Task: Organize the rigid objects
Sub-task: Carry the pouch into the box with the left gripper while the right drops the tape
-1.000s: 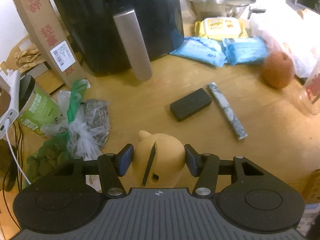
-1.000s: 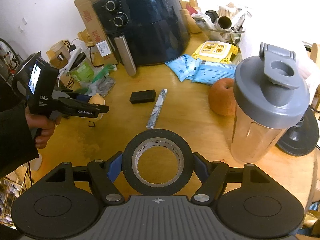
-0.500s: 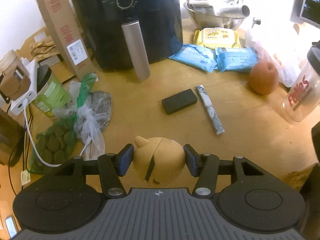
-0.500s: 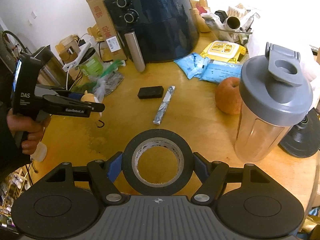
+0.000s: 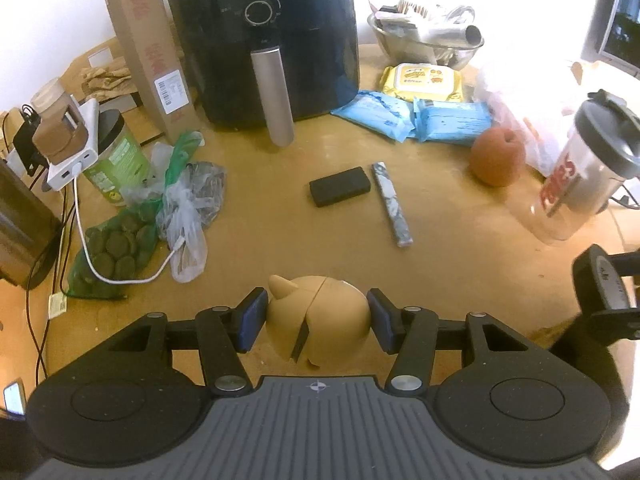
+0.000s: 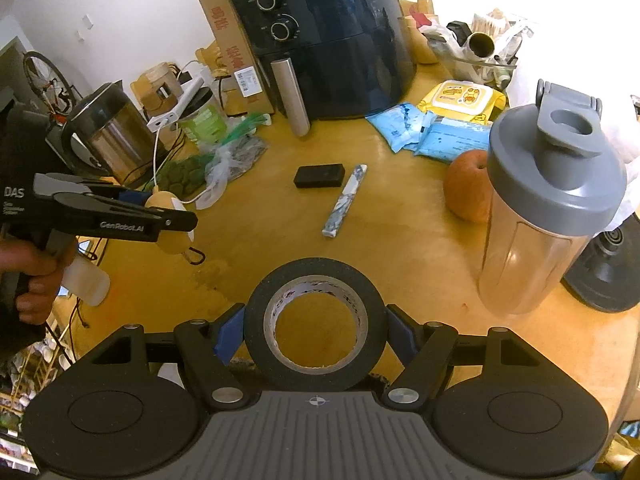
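Two claws, each holding one thing above the tabletop (image 5: 460, 248).
The left claw (image 5: 316, 322) squeezes a tan toy (image 5: 320, 320); the right claw (image 6: 316, 332) squeezes a black tape roll (image 6: 316, 292), both nearer than the air fryer (image 5: 280, 40).

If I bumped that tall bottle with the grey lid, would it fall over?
Probably, yes. The shaker bottle stands tall and narrow and looks empty through its clear wall, so it is likely light and tippy. Once down, its round body could roll toward the apple beside it. It looks like stiff plastic, so likely no breakage.
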`<state>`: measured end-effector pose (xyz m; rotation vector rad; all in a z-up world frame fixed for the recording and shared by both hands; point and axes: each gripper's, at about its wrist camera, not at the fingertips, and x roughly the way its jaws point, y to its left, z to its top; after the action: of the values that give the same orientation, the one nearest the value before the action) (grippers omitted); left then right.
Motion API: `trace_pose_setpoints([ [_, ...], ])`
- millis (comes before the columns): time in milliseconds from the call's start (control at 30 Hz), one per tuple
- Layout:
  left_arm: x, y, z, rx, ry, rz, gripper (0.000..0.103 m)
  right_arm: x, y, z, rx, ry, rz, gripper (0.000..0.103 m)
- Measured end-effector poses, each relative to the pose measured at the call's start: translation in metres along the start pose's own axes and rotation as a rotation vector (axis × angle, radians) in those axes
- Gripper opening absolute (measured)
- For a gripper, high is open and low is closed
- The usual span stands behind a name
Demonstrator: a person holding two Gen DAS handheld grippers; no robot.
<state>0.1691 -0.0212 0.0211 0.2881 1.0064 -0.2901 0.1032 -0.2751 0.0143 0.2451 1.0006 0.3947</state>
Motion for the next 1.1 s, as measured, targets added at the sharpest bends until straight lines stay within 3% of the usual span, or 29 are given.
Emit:
trace_pose_setpoints([
  [733,-0.065,-0.046,-0.047,-0.049,-0.046,-0.06,0.053,-0.02,-0.001,-0.022,-0.029,0.0,0.049,0.075],
  [1100,-0.073,-0.077,-0.079,-0.049,-0.001,-0.125,0.053,-0.027,0.002,-0.038,-0.067,0.021,0.059,0.075],
])
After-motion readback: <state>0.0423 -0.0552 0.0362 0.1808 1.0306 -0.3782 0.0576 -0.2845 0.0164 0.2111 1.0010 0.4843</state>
